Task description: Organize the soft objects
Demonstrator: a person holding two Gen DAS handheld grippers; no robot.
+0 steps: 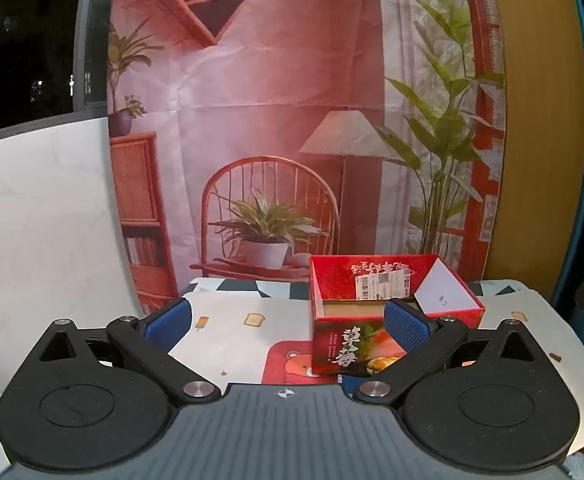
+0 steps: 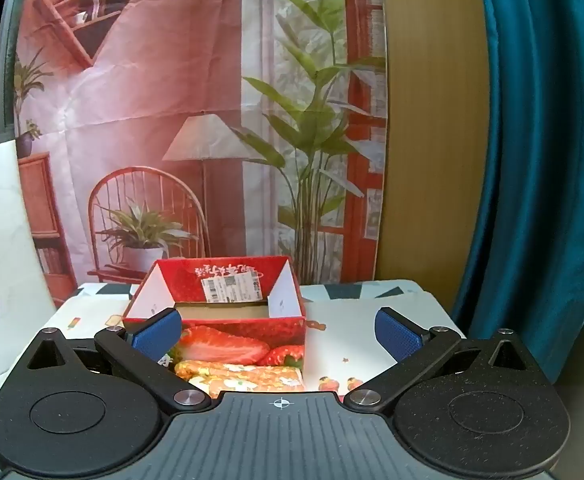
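Note:
A red strawberry-print box (image 2: 228, 322) stands open-topped on the mat, and its inside looks empty. A soft orange and white patterned bundle (image 2: 248, 380) lies right against the box's near side. My right gripper (image 2: 278, 334) is open just before the bundle, with its left pad in front of the box's left corner. In the left wrist view the same box (image 1: 344, 344) sits to the right of centre. My left gripper (image 1: 288, 326) is open with nothing between its pads, and its right pad covers part of the box.
A white mat with cartoon prints (image 1: 232, 332) covers the table. A printed backdrop cloth (image 1: 276, 140) hangs behind it. A white marble-look board (image 1: 40, 240) leans at the left. A teal curtain (image 2: 540, 200) hangs at the right.

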